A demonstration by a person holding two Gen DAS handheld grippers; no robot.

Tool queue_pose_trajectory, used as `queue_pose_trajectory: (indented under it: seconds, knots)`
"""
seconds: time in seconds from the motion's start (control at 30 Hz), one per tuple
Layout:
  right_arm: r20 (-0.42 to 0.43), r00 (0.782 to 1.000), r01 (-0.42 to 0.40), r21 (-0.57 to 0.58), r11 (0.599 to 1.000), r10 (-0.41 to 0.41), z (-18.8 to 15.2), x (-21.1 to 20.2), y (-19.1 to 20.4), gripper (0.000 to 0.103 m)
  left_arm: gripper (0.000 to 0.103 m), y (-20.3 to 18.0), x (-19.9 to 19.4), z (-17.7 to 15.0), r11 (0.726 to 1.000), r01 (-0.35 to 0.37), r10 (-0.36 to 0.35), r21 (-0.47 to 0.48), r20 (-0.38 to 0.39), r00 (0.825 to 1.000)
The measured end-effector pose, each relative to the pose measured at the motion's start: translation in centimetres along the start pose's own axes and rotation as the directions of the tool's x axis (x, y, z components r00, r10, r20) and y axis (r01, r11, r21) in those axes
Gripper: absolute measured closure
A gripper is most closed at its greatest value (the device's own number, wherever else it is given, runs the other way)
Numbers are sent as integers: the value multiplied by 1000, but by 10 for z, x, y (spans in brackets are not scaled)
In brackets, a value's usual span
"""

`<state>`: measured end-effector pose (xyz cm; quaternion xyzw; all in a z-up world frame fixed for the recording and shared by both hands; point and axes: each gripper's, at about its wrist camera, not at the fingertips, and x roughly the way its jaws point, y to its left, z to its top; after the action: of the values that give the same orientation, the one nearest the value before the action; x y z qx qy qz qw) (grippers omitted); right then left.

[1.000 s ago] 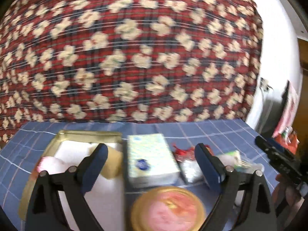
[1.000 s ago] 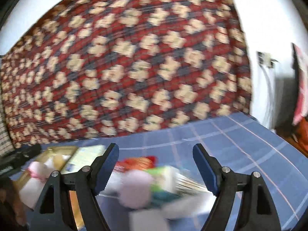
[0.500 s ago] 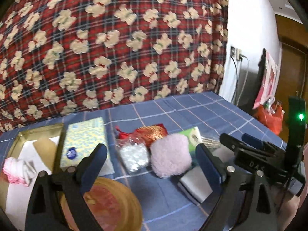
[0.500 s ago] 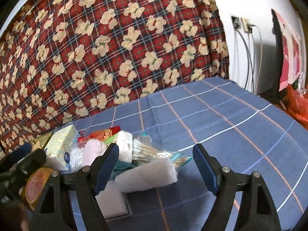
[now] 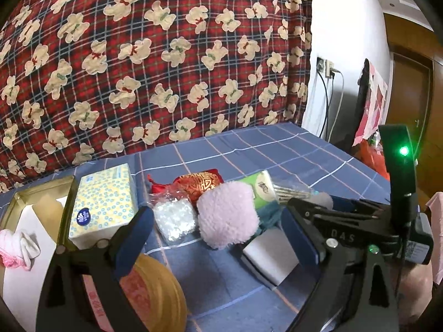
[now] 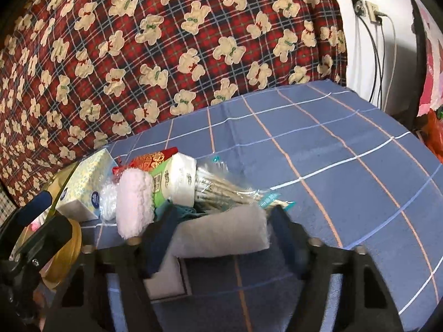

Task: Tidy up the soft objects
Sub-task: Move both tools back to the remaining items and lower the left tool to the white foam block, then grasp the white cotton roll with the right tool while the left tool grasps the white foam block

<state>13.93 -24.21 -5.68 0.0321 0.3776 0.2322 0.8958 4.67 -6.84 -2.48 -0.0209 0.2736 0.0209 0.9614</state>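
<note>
A heap of soft items lies on the blue checked cloth: a pink fluffy puff (image 5: 227,215), a clear bag of white bits (image 5: 174,218), a red and gold pouch (image 5: 199,182) and a green-white tissue pack (image 6: 171,182). My right gripper (image 6: 221,229) is closing, and its blue pads touch both ends of a grey-white sponge (image 6: 221,235). That sponge rests over a white block (image 6: 166,279). My left gripper (image 5: 216,215) hangs open above the puff and bag, with nothing held.
A yellow tissue box (image 5: 102,202) stands left of the heap. Beside it a gold tin (image 5: 41,191) holds a pink-white cloth (image 5: 16,249). A round gold lid (image 5: 155,290) lies near the front. A wrapped bundle of sticks (image 6: 224,188) lies behind the sponge. Bear-print fabric rises at the back.
The left wrist view has swung right, from the tin to the heap. My right gripper has come down around the grey-white sponge and its jaws have narrowed onto it.
</note>
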Motion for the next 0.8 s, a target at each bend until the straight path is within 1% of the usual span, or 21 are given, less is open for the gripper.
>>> queue_pose_trajectory:
  seconds: [0.07,0.1,0.17,0.27,0.37,0.53,0.7,0.8]
  knots:
    - [6,1000,-17,15,1000,17,0,-1,-3,52,9,-3,1,-1,1000,4,-4,8,-2,1000]
    - [14,1000,-26,23,999,25,-1,-2,-5,53,9,-4,1,-1,1000,5,-5,10,-2,1000]
    - [38,998,-57,44,997,55,-2,-6,-9,59,9,-7,1,-2,1000,9,-9,18,-5,1000]
    - [81,993,-93,71,993,87,-4,-13,-15,64,9,-12,3,-3,999,24,-23,34,-14,1000]
    - [127,985,-124,68,990,115,-4,-20,-14,66,9,-21,3,-5,997,43,-41,65,-22,999]
    - [143,984,-115,68,991,105,-3,-22,-13,66,9,-33,7,-8,992,70,-66,106,-44,997]
    - [202,974,-124,113,986,99,-5,-31,-23,67,9,-40,16,-11,986,116,-104,117,-100,989]
    - [211,973,-119,121,986,92,-5,-33,-25,67,9,-42,22,-13,983,139,-123,116,-135,983]
